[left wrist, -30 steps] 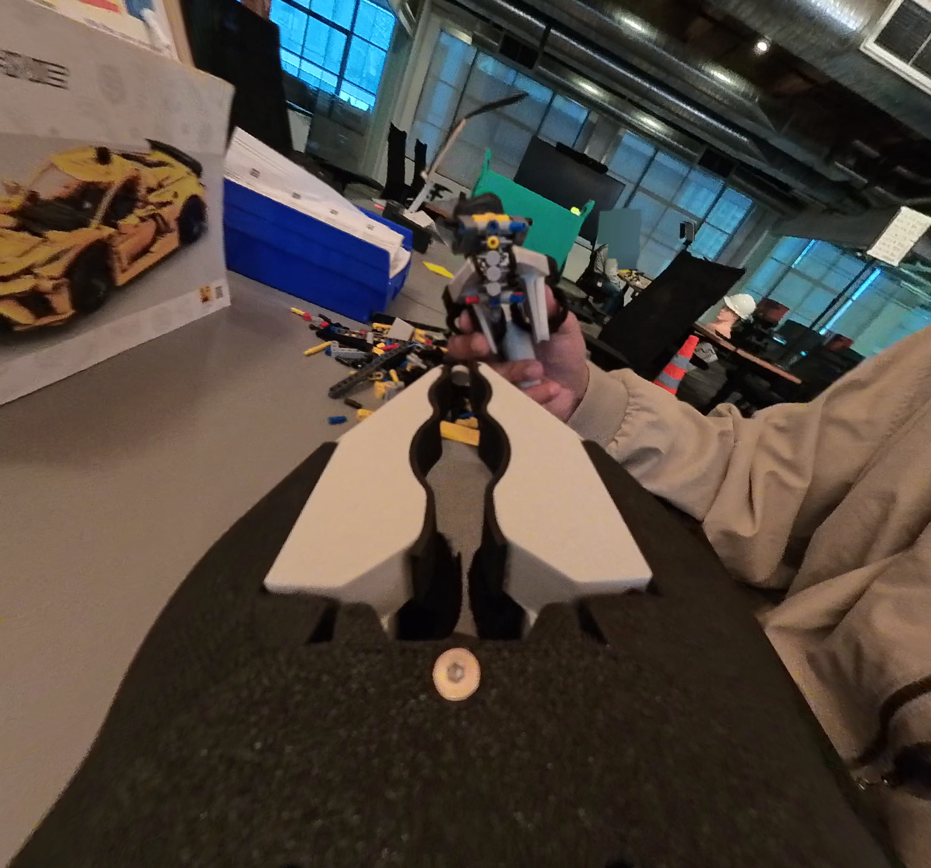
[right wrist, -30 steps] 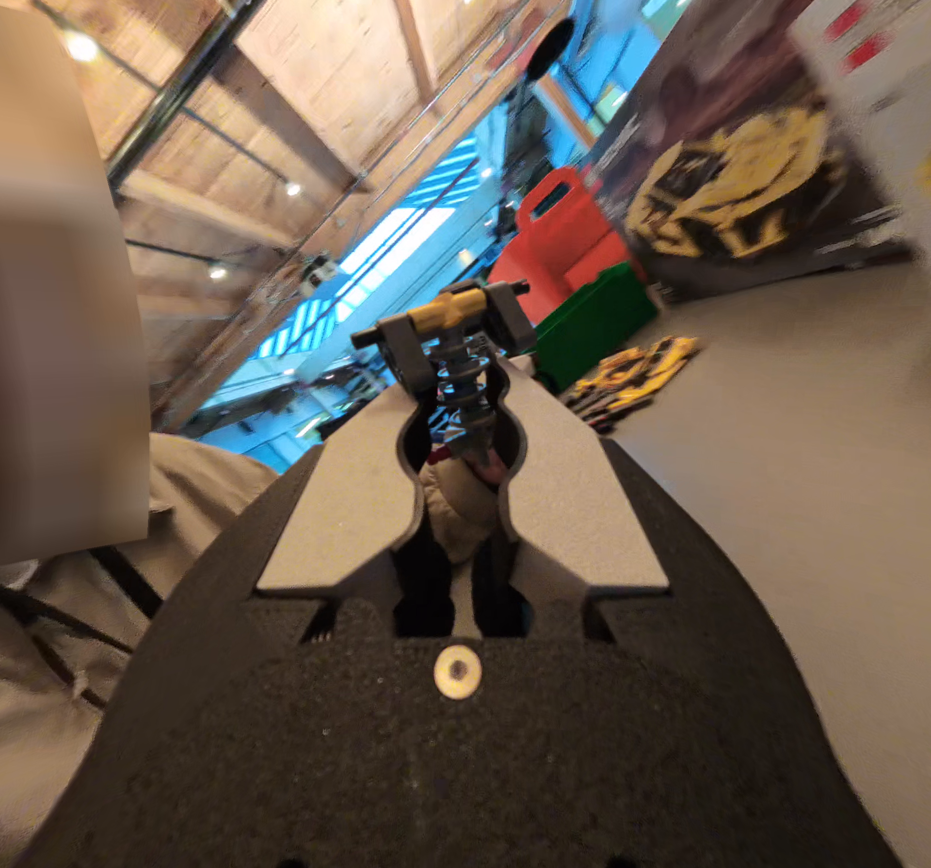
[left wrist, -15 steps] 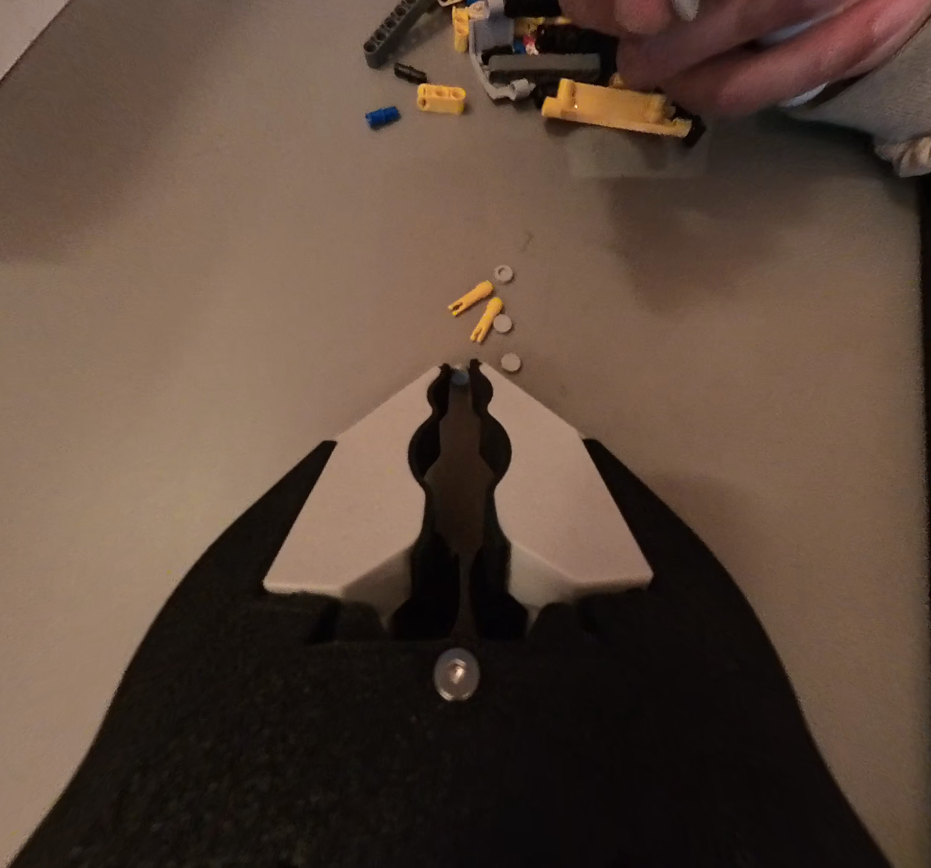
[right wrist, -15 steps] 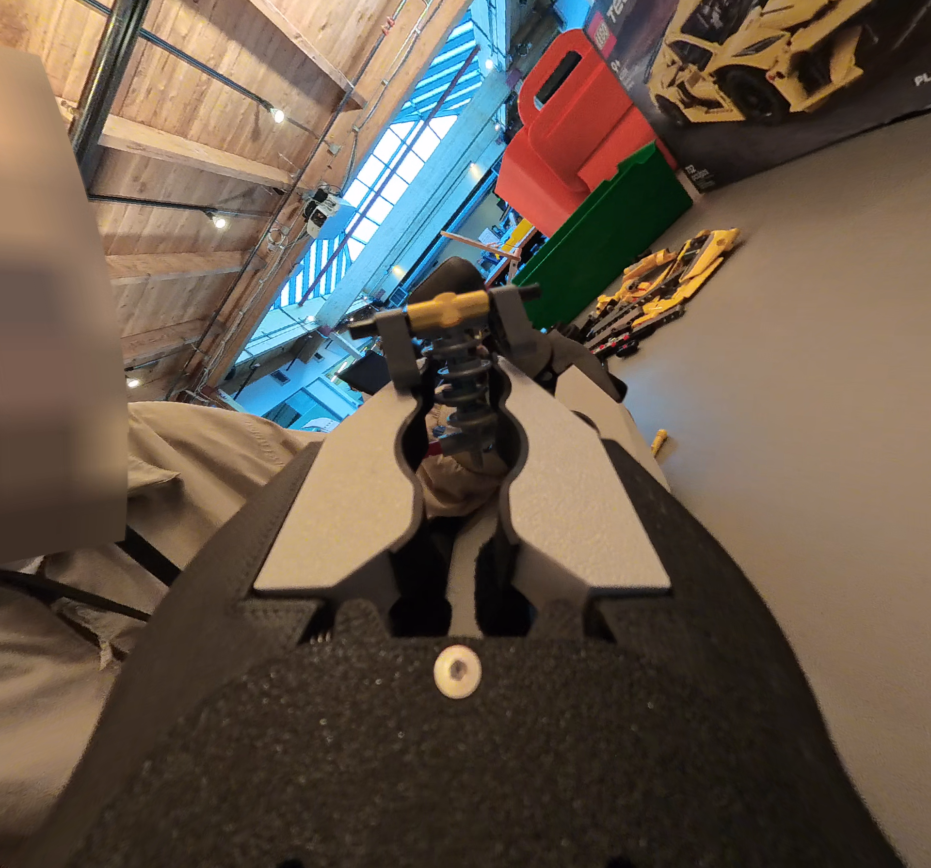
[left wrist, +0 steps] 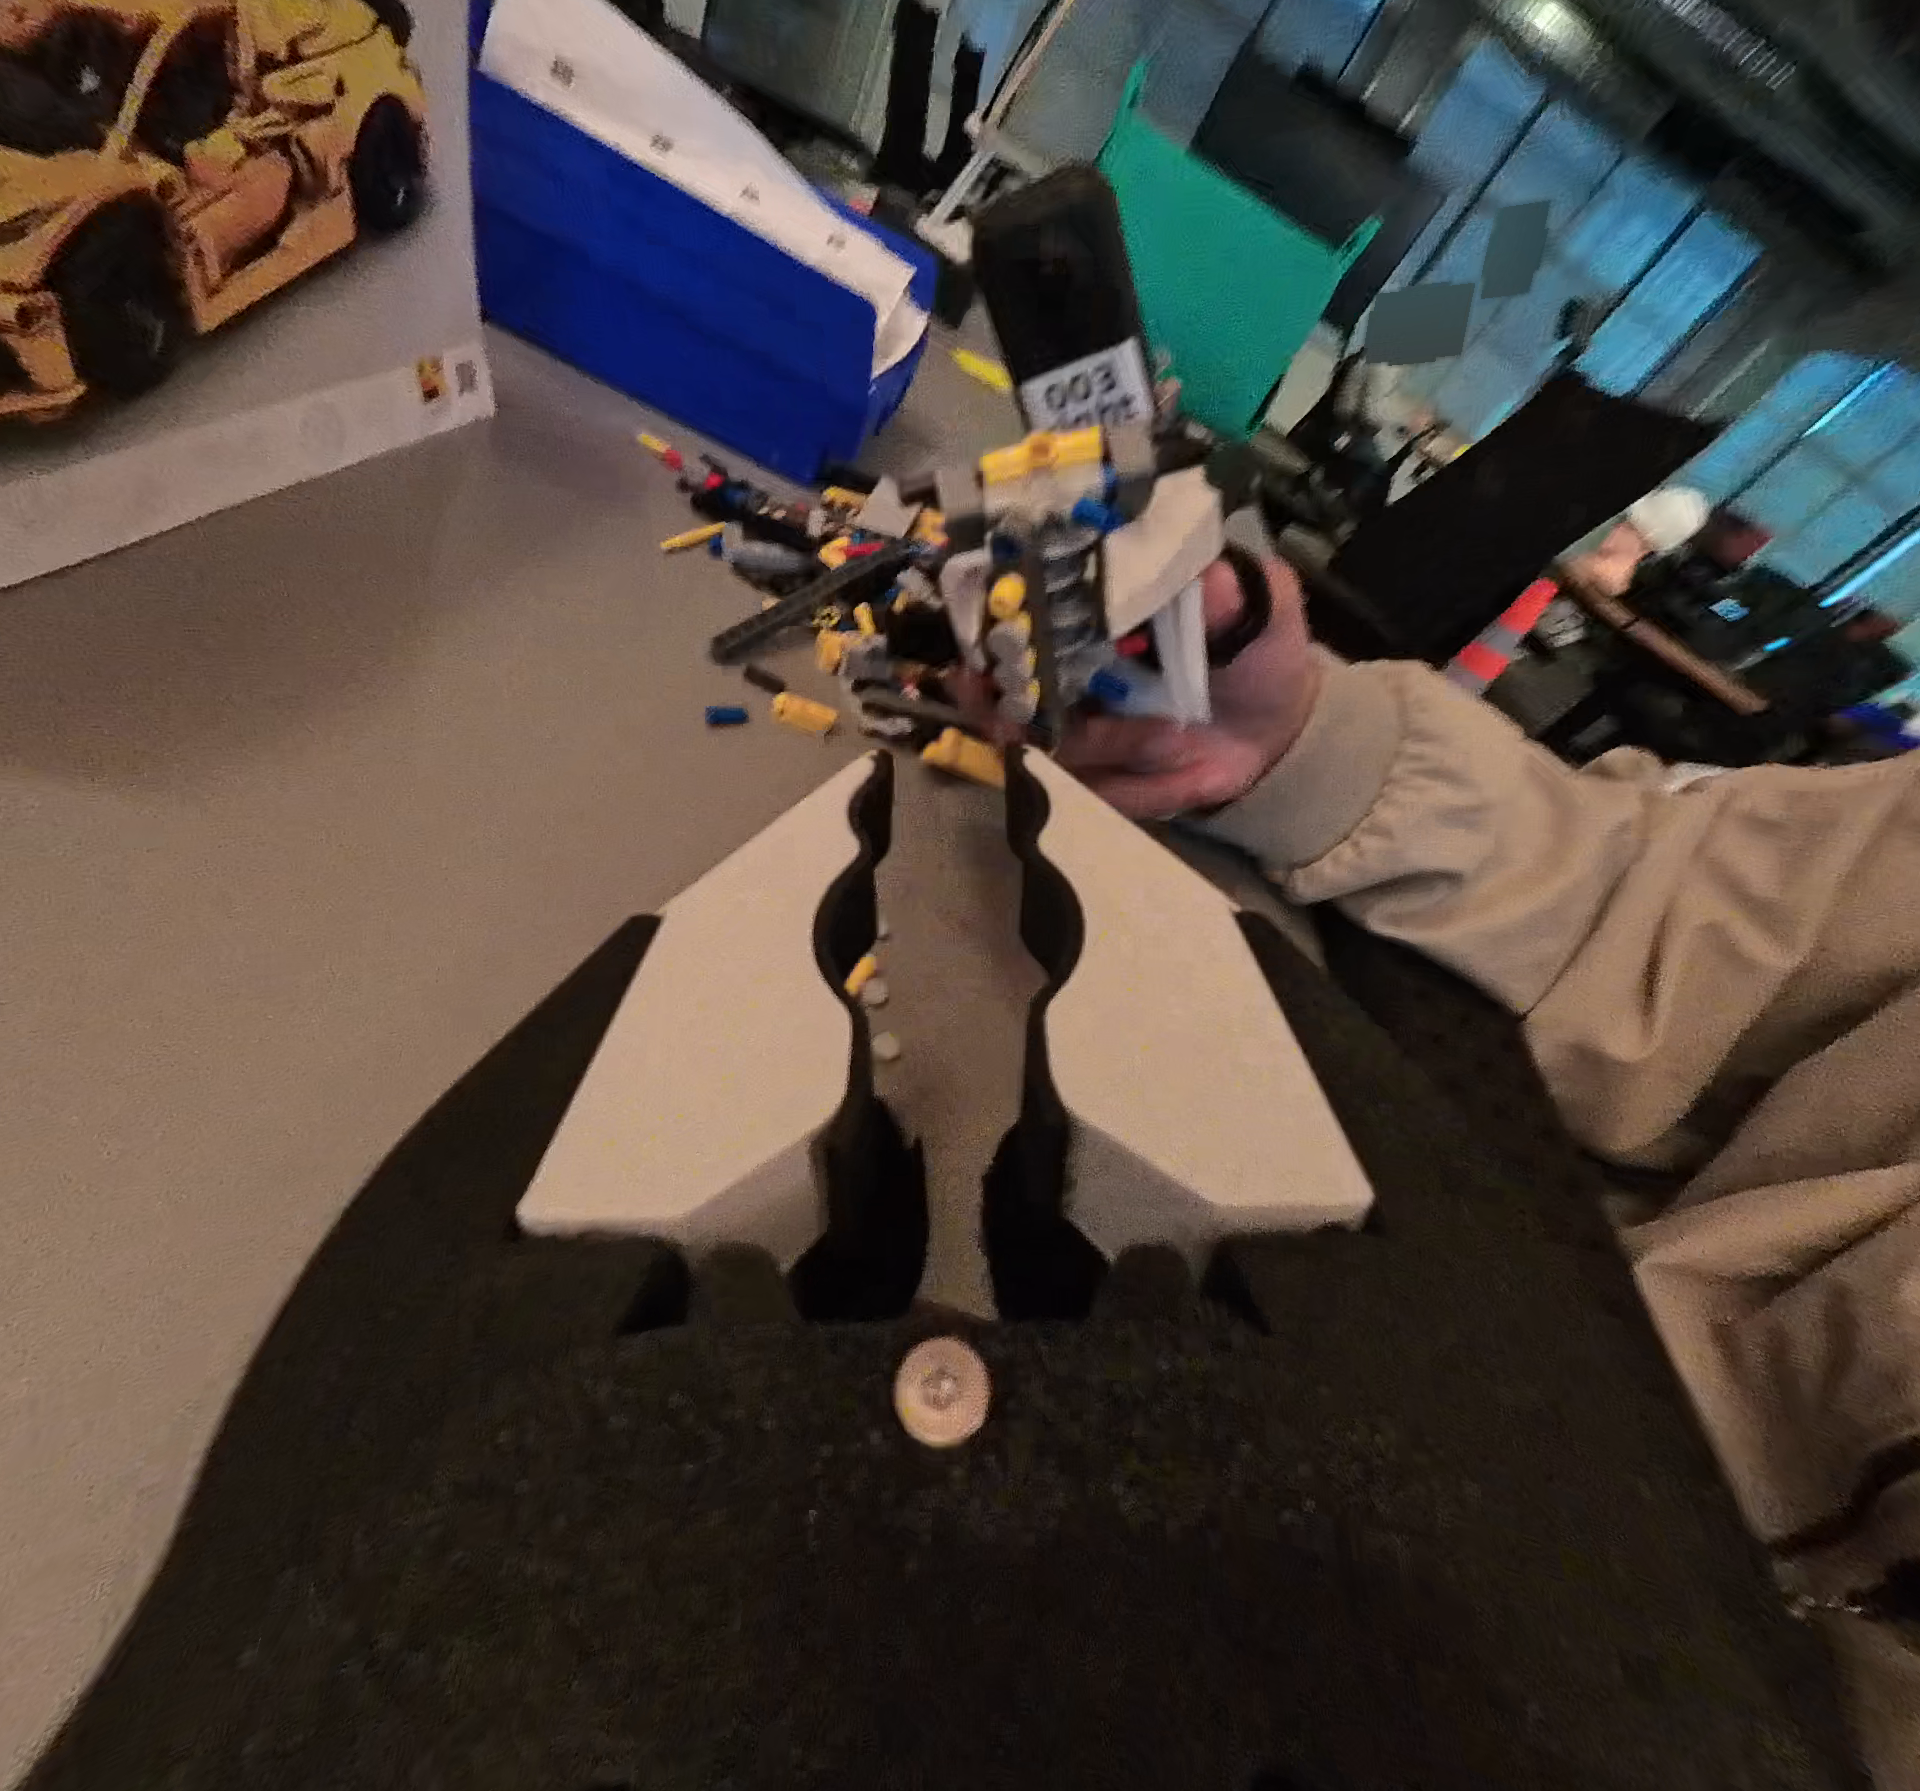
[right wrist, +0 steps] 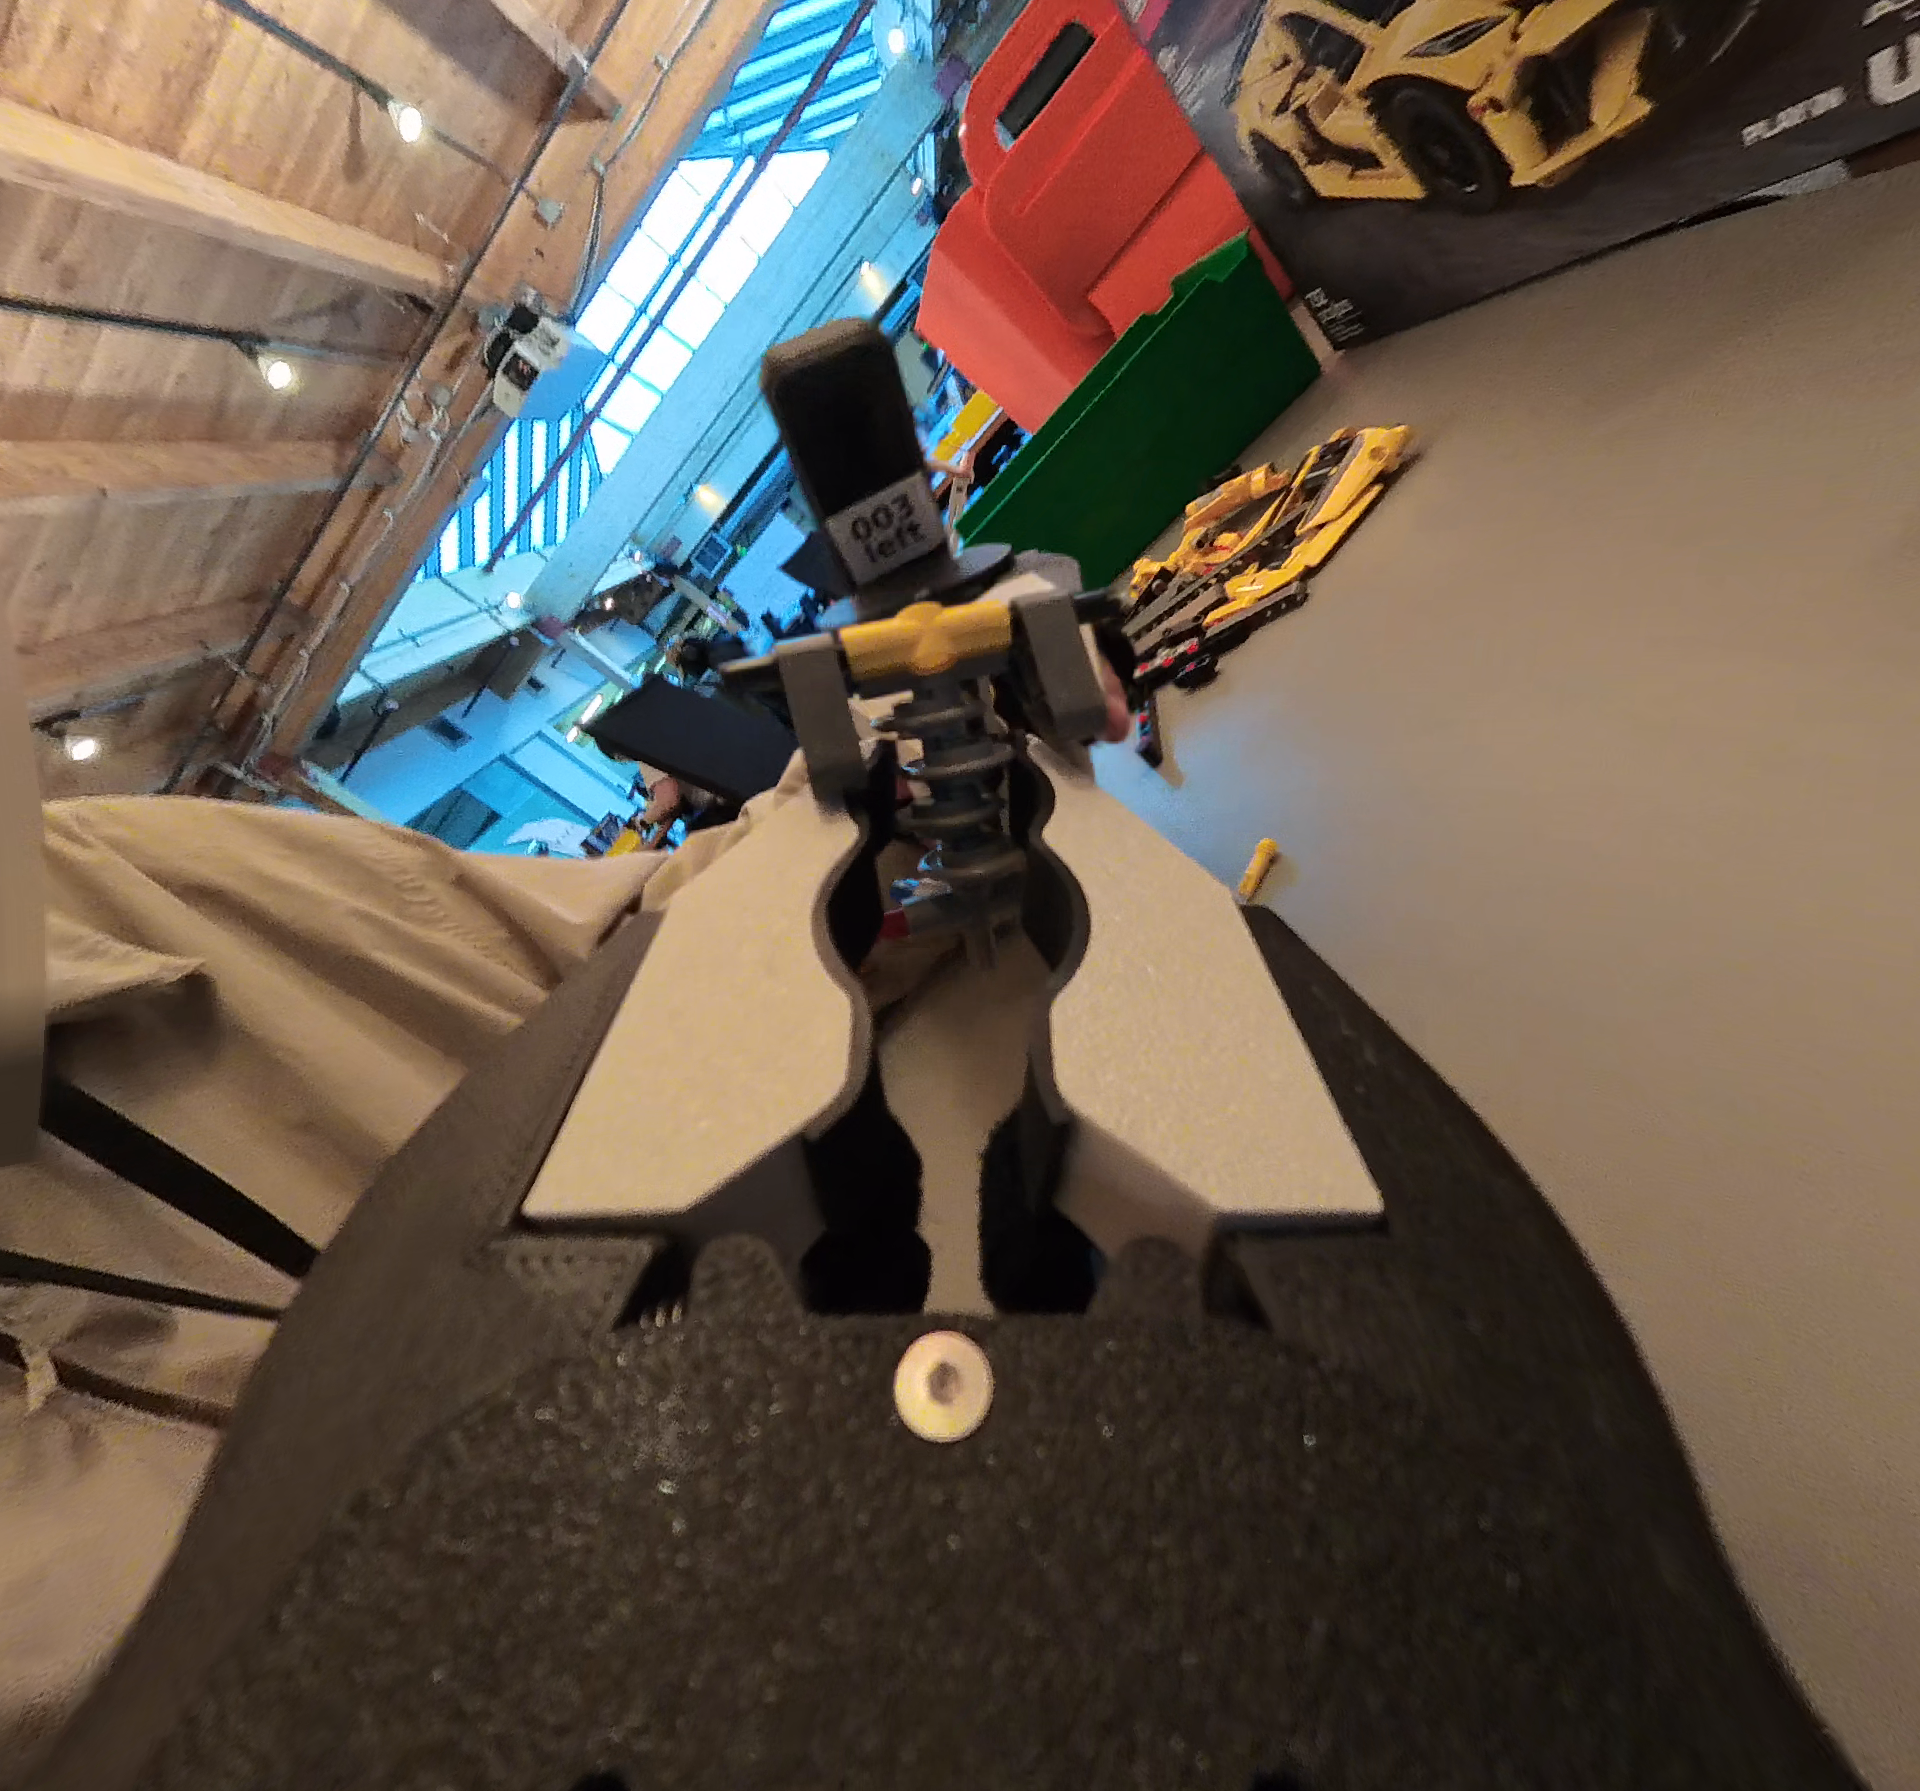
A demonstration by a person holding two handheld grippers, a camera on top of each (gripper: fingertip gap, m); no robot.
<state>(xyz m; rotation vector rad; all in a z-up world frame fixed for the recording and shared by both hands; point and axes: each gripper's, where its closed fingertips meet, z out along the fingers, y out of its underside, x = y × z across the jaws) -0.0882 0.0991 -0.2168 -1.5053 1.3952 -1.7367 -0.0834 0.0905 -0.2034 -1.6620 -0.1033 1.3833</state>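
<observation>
right claw (right wrist: 940, 806) is clamped on a small brick assembly (right wrist: 935, 702) with a grey spring and yellow crossbar, held up off the counter (right wrist: 1610, 702). left claw (left wrist: 940, 775) is narrowly parted with nothing in it, aimed at that same assembly, loose brick pile (left wrist: 821, 588) behind near the blue bin (left wrist: 665, 287). Grip looks like it's only on the spring end, so I reckon a bump could twist it loose

Left wrist view: a heap of loose bricks (left wrist: 831, 588) lies on the table (left wrist: 312, 806), with a bin (left wrist: 665, 266) behind it and a picture box (left wrist: 208, 183) standing to its left. Right wrist view: a part-built car (right wrist: 1257, 536) lies on the table before two stacked bins (right wrist: 1122, 328), with a lone pin (right wrist: 1259, 866) nearer the camera.
</observation>
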